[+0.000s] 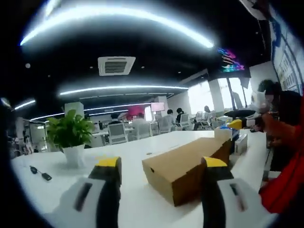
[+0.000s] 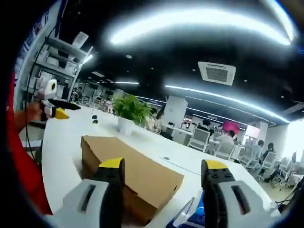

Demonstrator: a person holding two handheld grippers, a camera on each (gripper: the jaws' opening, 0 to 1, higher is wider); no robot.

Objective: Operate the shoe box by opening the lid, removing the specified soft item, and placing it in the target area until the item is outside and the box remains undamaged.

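A brown cardboard shoe box [image 1: 187,166] lies on the white table [image 1: 133,156] with its lid shut. My left gripper [image 1: 162,164] hovers in front of it, open, yellow-tipped jaws wide apart and holding nothing. In the right gripper view the same box [image 2: 128,171] lies just beyond my right gripper [image 2: 164,164], which is also open and empty. The soft item is hidden inside the box. At the left edge of the right gripper view a hand holds the left gripper [image 2: 59,113] above the table.
A potted plant [image 1: 71,135] and a black key fob [image 1: 40,173] sit left of the box. Small yellow and blue things [image 1: 235,133] lie past its far end. A blue-and-white object [image 2: 194,213] lies by the box's near corner. A red sleeve [image 1: 285,180] is at the right.
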